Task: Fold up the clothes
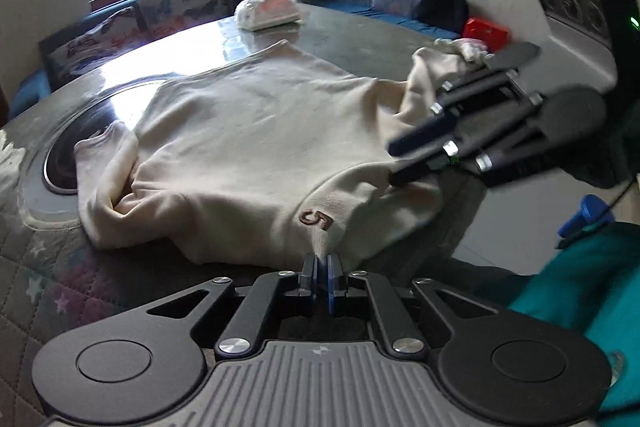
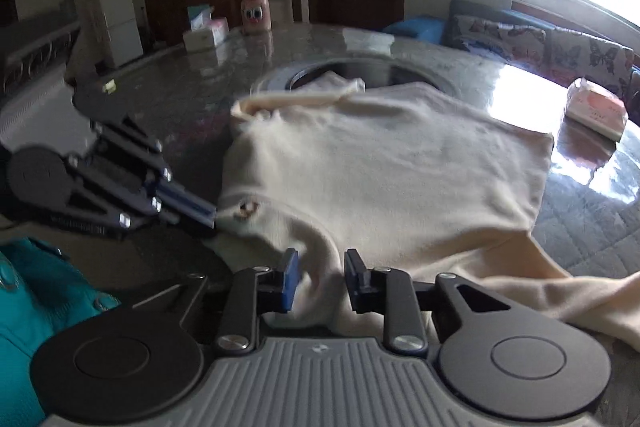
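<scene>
A cream sweatshirt (image 1: 248,151) with a brown "5" mark lies spread on the round table; it also shows in the right wrist view (image 2: 384,163). My left gripper (image 1: 322,267) is shut on the sweatshirt's near edge just below the mark, and it shows from the side in the right wrist view (image 2: 208,217). My right gripper (image 2: 320,275) has its jaws apart with cream cloth lying between and under them. In the left wrist view the right gripper (image 1: 394,163) sits over the garment's right side, where a sleeve (image 1: 452,55) is bunched up.
The glossy marble table (image 1: 352,35) has a round inset (image 2: 344,71) partly under the garment. A tissue pack (image 1: 268,11) lies at its far side. A pink toy (image 2: 254,9) and boxes (image 2: 204,35) stand across the table. A sofa with butterfly cushions (image 1: 168,3) runs behind.
</scene>
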{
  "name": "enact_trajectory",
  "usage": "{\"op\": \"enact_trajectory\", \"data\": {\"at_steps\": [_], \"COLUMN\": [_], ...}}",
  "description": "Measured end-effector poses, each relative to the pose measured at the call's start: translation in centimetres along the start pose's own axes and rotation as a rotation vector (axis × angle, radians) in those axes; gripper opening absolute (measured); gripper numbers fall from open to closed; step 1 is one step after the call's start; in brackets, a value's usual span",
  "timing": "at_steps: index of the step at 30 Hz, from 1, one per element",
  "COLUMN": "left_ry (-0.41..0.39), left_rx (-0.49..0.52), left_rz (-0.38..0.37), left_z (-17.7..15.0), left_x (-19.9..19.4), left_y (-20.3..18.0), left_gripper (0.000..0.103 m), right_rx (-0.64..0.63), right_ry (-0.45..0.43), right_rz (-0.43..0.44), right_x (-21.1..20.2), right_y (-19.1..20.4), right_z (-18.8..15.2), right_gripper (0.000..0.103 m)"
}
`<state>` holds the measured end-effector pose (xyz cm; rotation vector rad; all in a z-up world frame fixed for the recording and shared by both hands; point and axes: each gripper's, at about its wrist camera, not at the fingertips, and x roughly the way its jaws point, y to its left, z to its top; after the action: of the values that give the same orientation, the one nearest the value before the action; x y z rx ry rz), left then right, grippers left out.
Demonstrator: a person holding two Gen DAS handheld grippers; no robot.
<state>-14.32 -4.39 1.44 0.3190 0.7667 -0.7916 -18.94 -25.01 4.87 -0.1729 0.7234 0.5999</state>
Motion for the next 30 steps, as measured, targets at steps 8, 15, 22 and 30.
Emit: {"op": "enact_trajectory", "data": {"at_steps": [8, 15, 22, 30], "left_ry": [-0.127, -0.175, -0.119, -0.045], "left_rx": [-0.004, -0.196, -0.348, -0.434], "left_rz": [0.041, 0.302, 0.506, 0.517], "left_z": [2.4, 6.0, 8.6, 8.5], "left_x": [-2.0, 0.7, 6.1, 9.8], "left_y": [2.0, 8.2, 16.1, 21.1], "left_gripper": [0.019, 0.046, 0.048, 0.046], "right_rx": [0.013, 0.015, 0.112, 0.151], "right_ry": [-0.020, -0.043, -0.076, -0.063], "right_rz": [0.037, 0.009, -0.058, -0.087], "right_x": [2.7, 3.2, 3.8, 4.3], "right_y": [0.0, 0.0, -2.5, -3.5], "right_z": [1.2, 1.6, 2.2, 1.8], "right_gripper": [0.025, 0.041, 0.049, 0.058]}}
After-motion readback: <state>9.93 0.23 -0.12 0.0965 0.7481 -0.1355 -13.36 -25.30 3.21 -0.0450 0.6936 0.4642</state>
